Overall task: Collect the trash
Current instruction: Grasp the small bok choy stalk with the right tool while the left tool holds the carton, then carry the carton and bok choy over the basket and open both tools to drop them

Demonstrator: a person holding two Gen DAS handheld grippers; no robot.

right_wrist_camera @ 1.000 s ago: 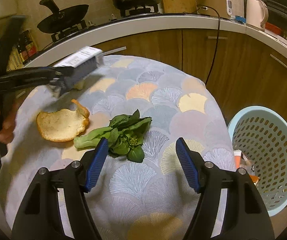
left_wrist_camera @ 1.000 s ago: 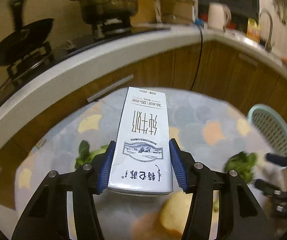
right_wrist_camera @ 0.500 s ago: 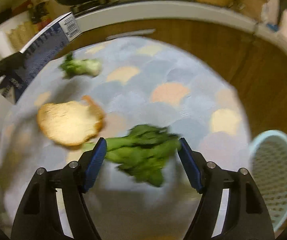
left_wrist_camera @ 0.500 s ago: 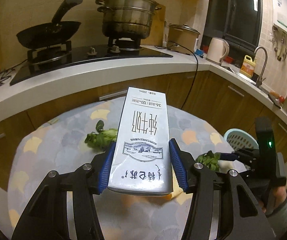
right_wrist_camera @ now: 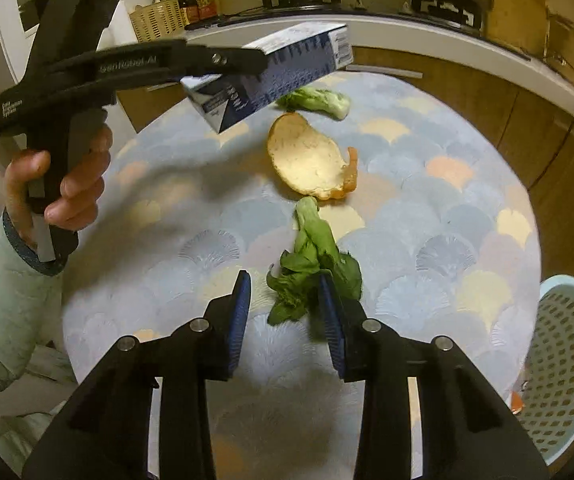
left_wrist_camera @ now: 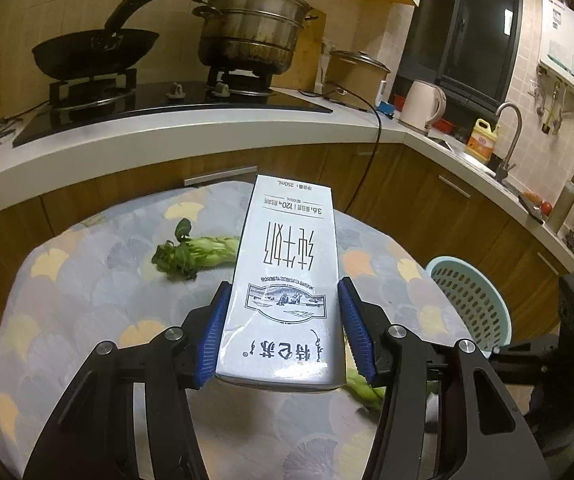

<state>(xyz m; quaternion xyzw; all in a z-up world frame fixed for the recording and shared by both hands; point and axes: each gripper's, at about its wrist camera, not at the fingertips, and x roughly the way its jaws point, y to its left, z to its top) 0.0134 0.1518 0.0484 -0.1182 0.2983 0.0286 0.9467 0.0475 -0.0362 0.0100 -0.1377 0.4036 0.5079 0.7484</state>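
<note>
My left gripper (left_wrist_camera: 285,328) is shut on a white milk carton (left_wrist_camera: 287,280) and holds it in the air above the round table; the carton also shows in the right wrist view (right_wrist_camera: 275,76). My right gripper (right_wrist_camera: 285,308) is low over the table, its jaws partly closed around a leafy green vegetable (right_wrist_camera: 313,260), which lies between the fingers. Whether the pads touch it I cannot tell. An orange peel (right_wrist_camera: 307,158) lies beyond it. A second green vegetable (right_wrist_camera: 315,100) lies at the far side, also seen in the left wrist view (left_wrist_camera: 195,254).
A light blue perforated basket (right_wrist_camera: 567,360) stands off the table's right edge, with some trash inside; it also shows in the left wrist view (left_wrist_camera: 471,304). The table wears a fan-patterned cloth (right_wrist_camera: 427,220). A curved kitchen counter (left_wrist_camera: 167,136) with stove, wok and pot runs behind.
My right gripper has narrowed its jaws and moved in around the leafy vegetable. My left gripper has lifted the carton higher and turned toward the counter, still holding it.
</note>
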